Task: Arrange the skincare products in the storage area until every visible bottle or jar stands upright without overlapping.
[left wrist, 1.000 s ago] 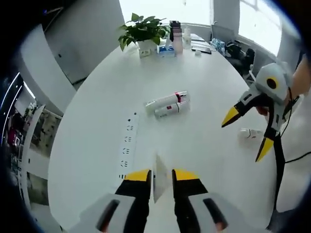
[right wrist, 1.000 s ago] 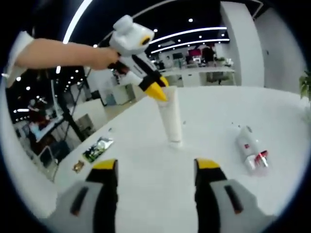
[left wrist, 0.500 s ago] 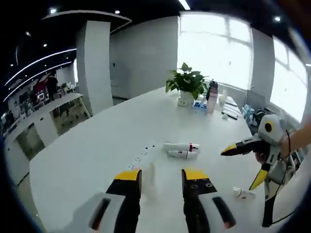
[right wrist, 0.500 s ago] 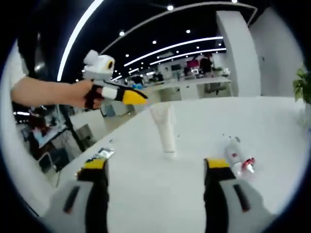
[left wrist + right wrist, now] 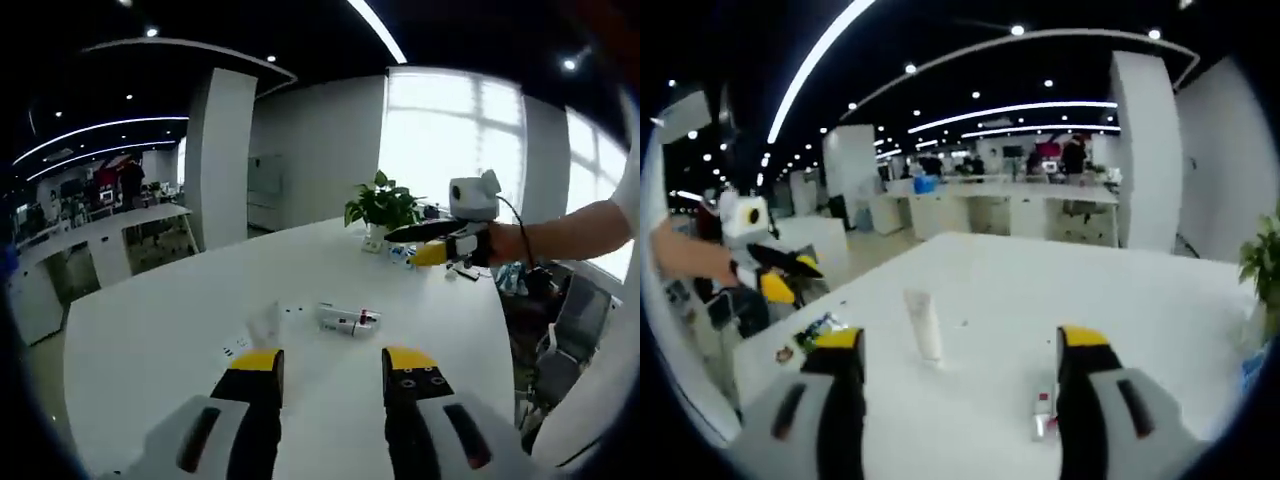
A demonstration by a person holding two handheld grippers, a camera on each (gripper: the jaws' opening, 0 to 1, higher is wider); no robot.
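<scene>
Everything's looking pretty pale here: the counter [image 5: 180, 320] is showing plain white, the upright tube [image 5: 924, 325] is white too, and the lying bottles [image 5: 345, 320] are white with red bits. Both grippers' jaws are showing black with yellow tips.

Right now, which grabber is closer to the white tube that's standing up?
Probably the left gripper. It hovers beside the standing white tube, off the table's edge. The right gripper is raised farther off, toward the plant.

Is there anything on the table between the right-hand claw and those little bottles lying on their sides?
Nothing visible. In the right gripper view the open right gripper looks down on bare white table, with the lying bottles just ahead between its jaws. The upright tube stands off to one side.
</scene>
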